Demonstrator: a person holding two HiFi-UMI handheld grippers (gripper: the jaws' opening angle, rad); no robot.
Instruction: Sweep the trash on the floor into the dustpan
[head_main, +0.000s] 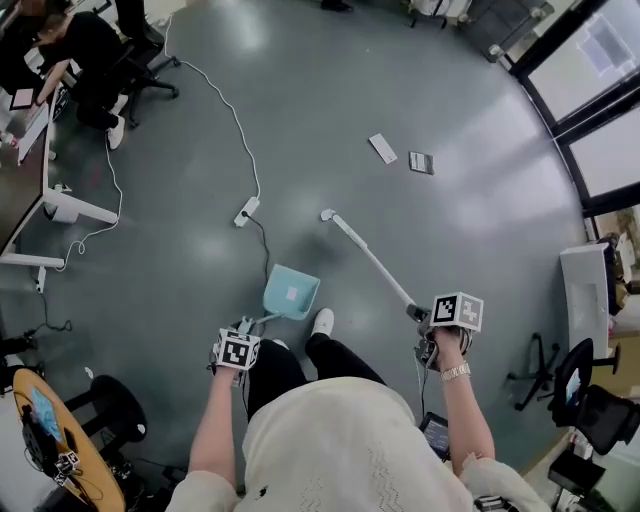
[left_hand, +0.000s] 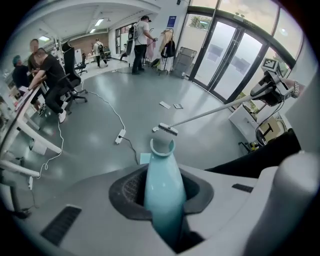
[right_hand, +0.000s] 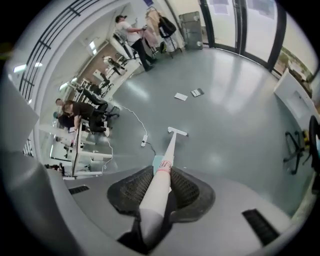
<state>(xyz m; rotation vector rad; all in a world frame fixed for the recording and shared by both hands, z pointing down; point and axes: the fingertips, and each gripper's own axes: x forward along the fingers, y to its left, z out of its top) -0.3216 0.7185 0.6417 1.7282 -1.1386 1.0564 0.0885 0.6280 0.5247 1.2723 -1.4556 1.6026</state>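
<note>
1. The grey floor (head_main: 480, 230) is wide and open in front of the person.
2. The broom (head_main: 365, 250) slants forward and to the left from the right hand, its head down on the floor ahead of the person's shoe.
3. The pale blue dustpan (head_main: 290, 293) sits just beside that shoe, mouth facing forward, well apart from the trash.
4. The right gripper (right_hand: 157, 195) is clamped on the broom's white stick. The left gripper (left_hand: 162, 195) is clenched round the dustpan's handle.
5. The trash, a white slip (head_main: 382, 148) and a dark card (head_main: 421, 162), lies beyond the broom head and to its right. The broom is nearer to it than the pan, so I'd guess it must reach past the trash and drag it back.
</note>
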